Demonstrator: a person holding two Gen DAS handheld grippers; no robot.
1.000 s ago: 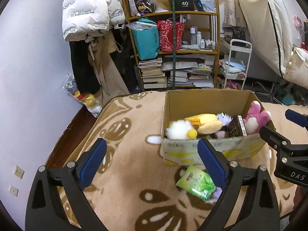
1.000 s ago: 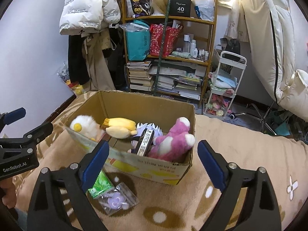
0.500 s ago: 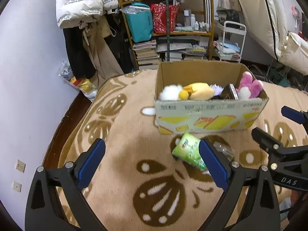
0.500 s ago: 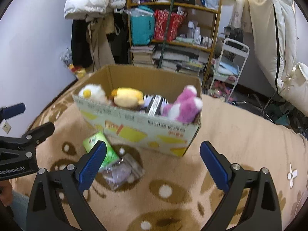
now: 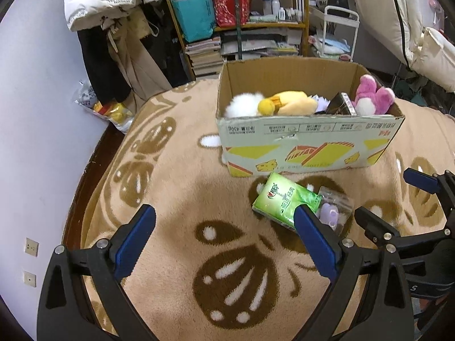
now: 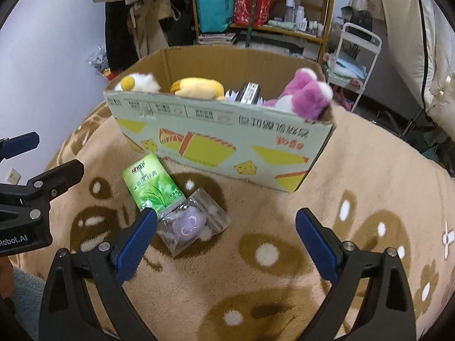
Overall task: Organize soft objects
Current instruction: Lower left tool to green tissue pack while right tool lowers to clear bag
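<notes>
A cardboard box (image 5: 310,145) (image 6: 216,139) stands on the tan patterned blanket. It holds a white plush (image 5: 241,105), a yellow plush (image 5: 293,103) and a pink plush (image 5: 372,99) (image 6: 304,96). In front of it lie a green tissue pack (image 5: 284,201) (image 6: 150,184) and a clear bag with a purple toy (image 5: 331,211) (image 6: 190,224). My left gripper (image 5: 224,241) is open above the blanket, its right finger over the pack's near edge. My right gripper (image 6: 226,241) is open, just right of the clear bag.
A dark flat item (image 5: 339,105) stands among the plush toys. Behind the bed are a cluttered wooden shelf (image 5: 241,14), hanging coats (image 5: 113,28) and a white trolley (image 5: 338,34). The blanket's left edge drops to a dark floor (image 5: 93,164).
Both grippers have pulled back and tilted down. The box has moved up in view, and the tissue pack and clear bag now lie nearer the fingers. Both stay open.
</notes>
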